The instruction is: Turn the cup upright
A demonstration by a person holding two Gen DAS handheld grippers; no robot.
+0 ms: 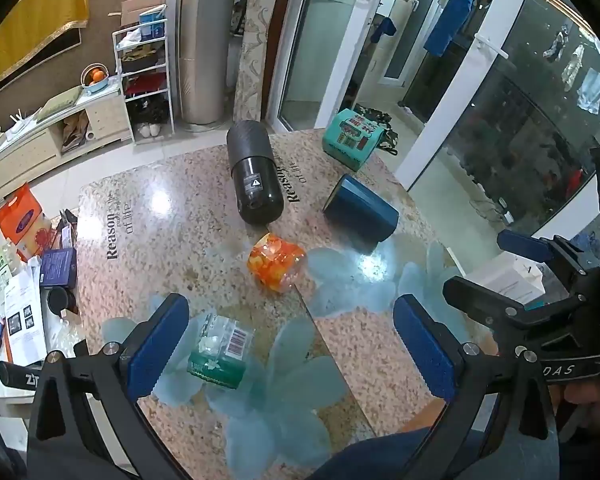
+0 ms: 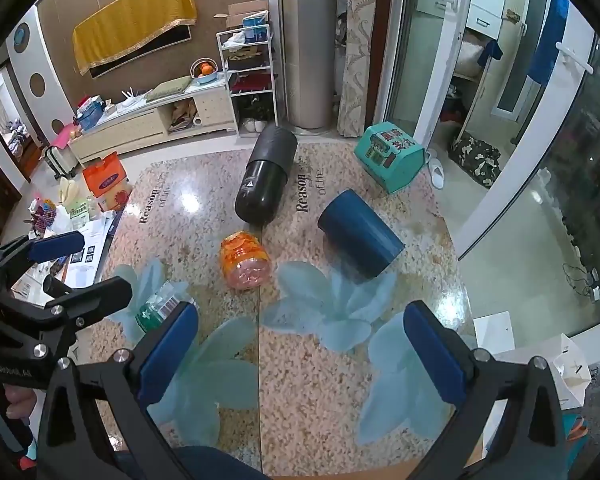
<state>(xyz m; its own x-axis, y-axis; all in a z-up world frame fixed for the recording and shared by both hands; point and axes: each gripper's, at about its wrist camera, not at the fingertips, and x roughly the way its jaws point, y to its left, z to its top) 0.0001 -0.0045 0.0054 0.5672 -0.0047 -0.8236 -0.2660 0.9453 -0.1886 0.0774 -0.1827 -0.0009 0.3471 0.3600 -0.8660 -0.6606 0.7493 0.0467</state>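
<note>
A dark blue cup (image 1: 360, 208) lies on its side on the speckled table (image 1: 172, 208), right of centre; it also shows in the right wrist view (image 2: 358, 232). My left gripper (image 1: 296, 344) is open and empty, held above the near part of the table, well short of the cup. My right gripper (image 2: 304, 348) is open and empty too, also near the table's front, with the cup ahead and slightly right. Each gripper shows at the edge of the other's view.
A large black canister (image 1: 252, 176) lies on its side behind. An orange plastic jar (image 1: 276, 266) lies at centre, a green packet (image 1: 220, 352) near my left finger. A teal box (image 1: 352, 144) sits at the far edge. Clutter lies on the left.
</note>
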